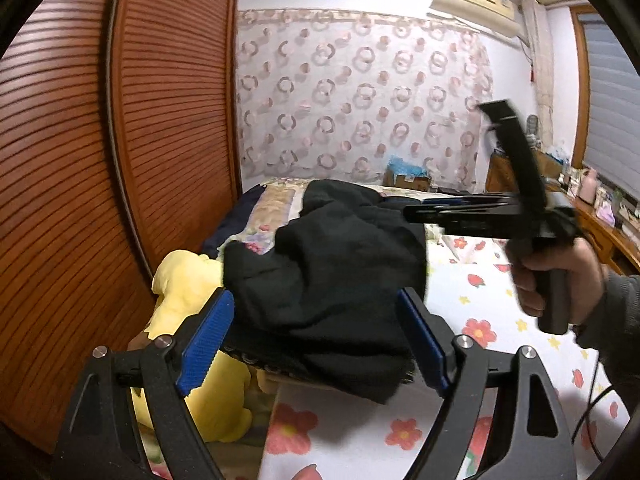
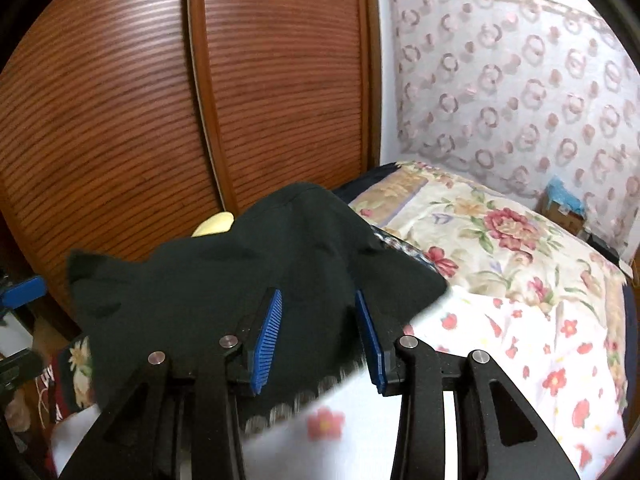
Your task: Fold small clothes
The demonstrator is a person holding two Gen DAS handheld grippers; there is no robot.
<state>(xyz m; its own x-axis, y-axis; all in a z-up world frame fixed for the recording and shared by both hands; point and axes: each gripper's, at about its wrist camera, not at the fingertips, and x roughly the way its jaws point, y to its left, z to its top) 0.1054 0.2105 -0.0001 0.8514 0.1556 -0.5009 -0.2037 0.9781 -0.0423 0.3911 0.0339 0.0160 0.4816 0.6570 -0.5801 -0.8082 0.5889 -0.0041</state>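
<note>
I find the black garment (image 1: 328, 280) lying centre frame between my wide-open left gripper (image 1: 316, 340) pads, my partly open right gripper (image 2: 318, 336) over it, neither gripping.

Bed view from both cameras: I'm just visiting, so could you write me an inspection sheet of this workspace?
Surface: bed with flowered sheet, partly bare.
Job's things: black garment, rumpled, patterned hem showing, not yet folded.
Clutter: yellow soft item beside the garment; floral quilt behind it.
Grippers: left gripper, jaws wide open, garment beyond them; right gripper in a hand, jaws over the garment, grip unclear.
Cables: thin dark cable below that hand.
Surroundings: slatted wooden wardrobe doors, ring-patterned curtain, air conditioner.
</note>
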